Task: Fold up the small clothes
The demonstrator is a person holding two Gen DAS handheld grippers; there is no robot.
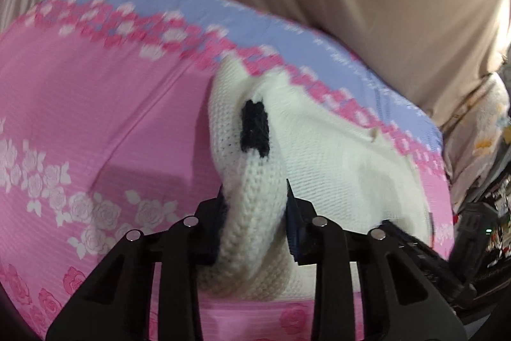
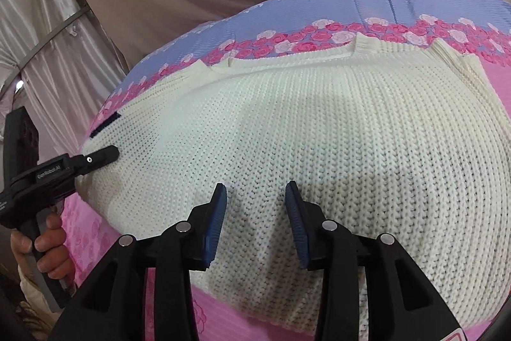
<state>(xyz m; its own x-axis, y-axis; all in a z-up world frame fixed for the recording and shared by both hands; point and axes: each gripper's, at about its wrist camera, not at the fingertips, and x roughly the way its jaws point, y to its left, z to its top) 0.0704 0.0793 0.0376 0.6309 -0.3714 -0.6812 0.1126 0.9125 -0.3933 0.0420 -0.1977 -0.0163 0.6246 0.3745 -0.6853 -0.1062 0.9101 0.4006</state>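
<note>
A cream chunky-knit sweater [image 2: 287, 130] with a small dark navy patch [image 1: 254, 130] lies spread across a pink and lilac rose-printed bedspread [image 1: 95, 104], its ribbed neckline at the far side, towards the lilac band.

The left gripper [image 1: 255, 213] has its fingers clenched on a bunched fold of the knit at the sweater's side edge; the wool bulges out between the blue pads, and the right wrist view shows the same gripper [image 2: 110, 153] biting in at the garment's left border, with the person's hand [image 2: 48, 248] wrapped around its handle. The right gripper [image 2: 255, 206] hovers low over the near hem with its fingers parted; fabric lies between them, but the pads do not appear to press it, so it reads as released.

The knit looks soft, thick and light, with plenty of stretch. It should drape and sag rather than hold a crease, and a single pinch is likely to pull a peak out of the cloth instead of carrying the whole panel. The loose stitches could snag on the pad edges. Best hold is probably at the firmer borders: the hem, the side seam or the ribbed cuffs, gathering a generous bite of both layers so the fold travels evenly.
</note>
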